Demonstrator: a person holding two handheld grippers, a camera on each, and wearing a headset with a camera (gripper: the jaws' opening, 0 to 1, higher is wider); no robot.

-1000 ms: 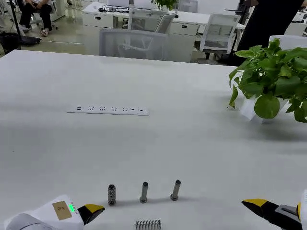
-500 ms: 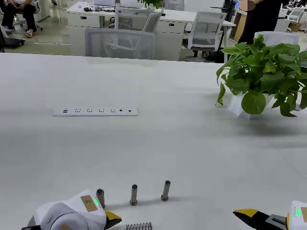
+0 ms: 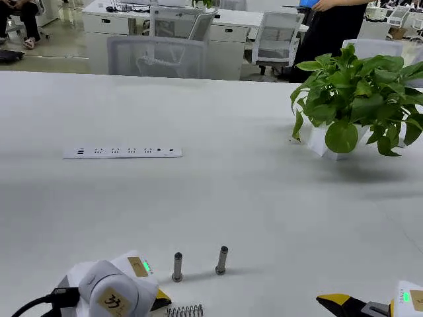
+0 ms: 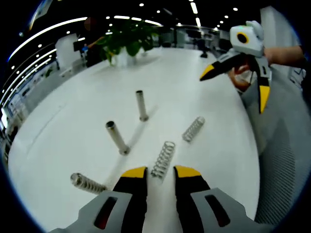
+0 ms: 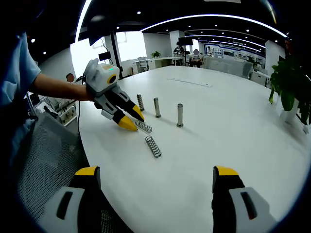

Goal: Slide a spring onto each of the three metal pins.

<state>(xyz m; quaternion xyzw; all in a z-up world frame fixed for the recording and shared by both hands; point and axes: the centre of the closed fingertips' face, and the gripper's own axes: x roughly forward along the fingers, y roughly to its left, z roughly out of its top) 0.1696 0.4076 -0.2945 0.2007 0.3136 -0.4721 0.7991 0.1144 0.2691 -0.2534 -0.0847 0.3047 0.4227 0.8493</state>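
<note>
around: plant [image 3: 357, 99], power strip [image 3: 123, 152] — far behind pins [image 3: 221, 260]
left gripper [image 4: 160, 171]: narrow gap, spring [image 4: 163, 159] just ahead
right gripper [image 5: 155, 171]: spread wide — holding nothing

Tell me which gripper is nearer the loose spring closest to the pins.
Left. The left gripper has its tips right at the spring; the right gripper hangs well back from it.

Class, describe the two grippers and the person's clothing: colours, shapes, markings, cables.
Left gripper and right gripper: rounded white bodies, black jaws with yellow tips, green light, tan label. A black cable leaves the left one. The person wears a light blue sleeve.
</note>
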